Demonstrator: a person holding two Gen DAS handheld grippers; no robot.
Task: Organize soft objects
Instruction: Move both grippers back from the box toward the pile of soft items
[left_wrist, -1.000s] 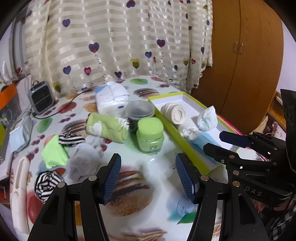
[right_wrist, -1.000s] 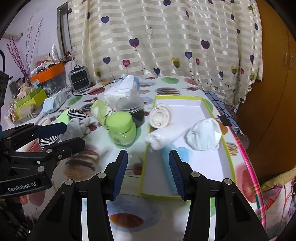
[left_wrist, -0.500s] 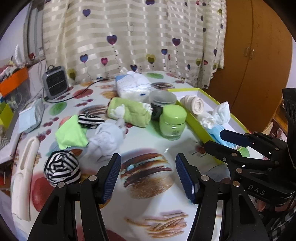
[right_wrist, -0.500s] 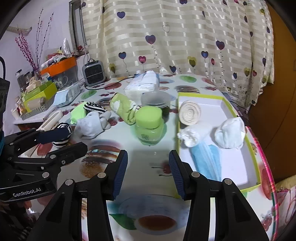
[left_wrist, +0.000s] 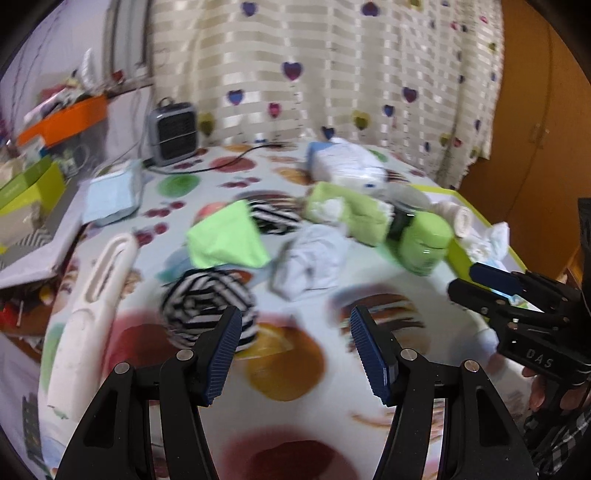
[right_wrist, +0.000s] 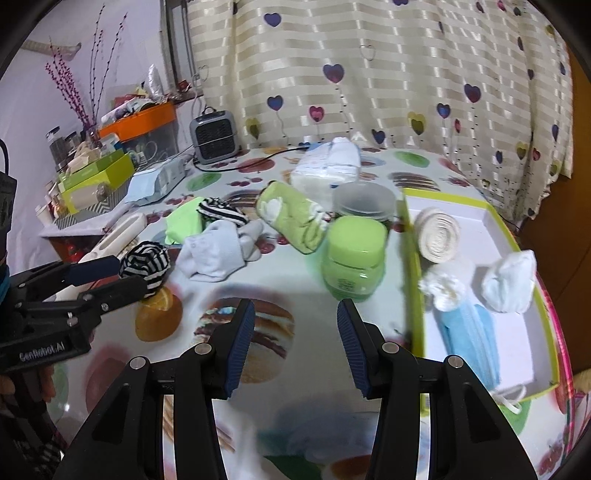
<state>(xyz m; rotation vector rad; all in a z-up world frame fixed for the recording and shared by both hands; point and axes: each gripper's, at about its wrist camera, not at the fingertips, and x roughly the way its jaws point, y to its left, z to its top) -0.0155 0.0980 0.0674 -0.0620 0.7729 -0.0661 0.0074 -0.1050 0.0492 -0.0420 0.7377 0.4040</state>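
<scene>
My left gripper (left_wrist: 295, 332) is open and empty, low over the table. A black-and-white striped sock roll (left_wrist: 207, 299) lies just beyond its left fingertip. Behind that are a green cloth (left_wrist: 225, 236), a pale grey sock (left_wrist: 314, 258), a second striped piece (left_wrist: 273, 216) and a rolled green towel (left_wrist: 351, 216). My right gripper (right_wrist: 295, 321) is open and empty too, over the tablecloth left of the yellow-green tray (right_wrist: 476, 221). The tray holds a beige roll (right_wrist: 437, 234), a white sock ball (right_wrist: 509, 280), a white fluffy piece (right_wrist: 443, 288) and a blue face mask (right_wrist: 469, 339).
A green jar (right_wrist: 352, 258) and a clear lidded tub (right_wrist: 364, 201) stand beside the tray's left rim. A tissue pack (right_wrist: 328, 166) and a small grey heater (right_wrist: 216, 136) with its cable sit at the back. A long white plastic item (left_wrist: 92, 306) and boxes (right_wrist: 96, 181) line the left edge.
Both grippers have swung left across the table. The left one now faces the striped sock roll instead of the jar. The right one has left the tray's front. Both stayed open.
</scene>
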